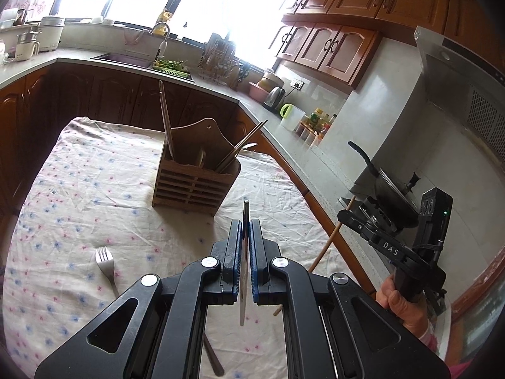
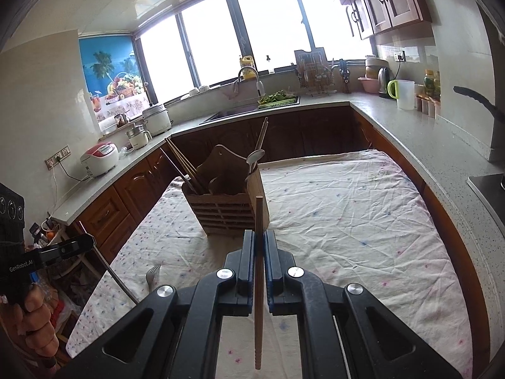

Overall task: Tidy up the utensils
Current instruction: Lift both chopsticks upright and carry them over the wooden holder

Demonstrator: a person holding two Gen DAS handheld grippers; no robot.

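Observation:
A slatted wooden utensil holder (image 1: 195,173) (image 2: 227,205) stands on the flowered tablecloth (image 1: 94,189), with chopsticks and a spoon (image 2: 255,157) in it. My left gripper (image 1: 245,225) is shut on a thin metal chopstick (image 1: 243,268), held above the cloth in front of the holder. My right gripper (image 2: 259,234) is shut on a wooden chopstick (image 2: 258,284), also short of the holder. Each gripper shows in the other's view: the right gripper (image 1: 347,214) with its wooden stick, and the left gripper (image 2: 85,242) with its metal rod. A fork (image 1: 105,262) (image 2: 153,274) lies on the cloth.
A brown-handled utensil (image 1: 213,360) lies on the cloth under my left gripper. Kitchen counters (image 2: 410,126) wrap around the table, with a sink (image 2: 227,113), a kettle (image 2: 385,82), a rice cooker (image 2: 99,158) and a black pan (image 1: 394,195) on the stove.

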